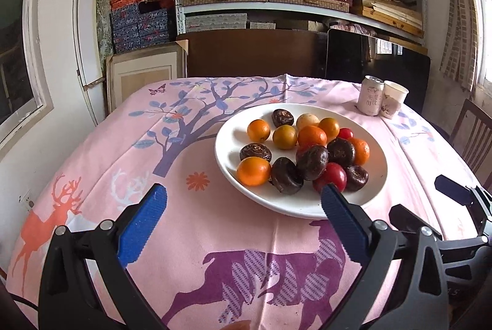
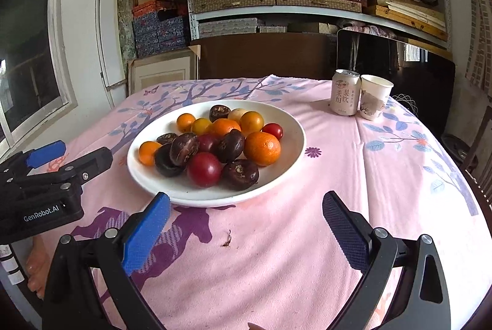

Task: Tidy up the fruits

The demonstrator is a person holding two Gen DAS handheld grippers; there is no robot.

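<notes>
Pink-clothed tabletop carries a plate on which all fruits are heaped mixed, while both hand-held grippers, left and right, are held released just before the plate, seemingly for reaching.

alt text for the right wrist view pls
A white plate piled with oranges, red tomatoes and dark brown fruits sits on a pink tablecloth, ahead of the open right gripper. A drink can and paper cup stand behind; the left gripper shows at left.
</notes>
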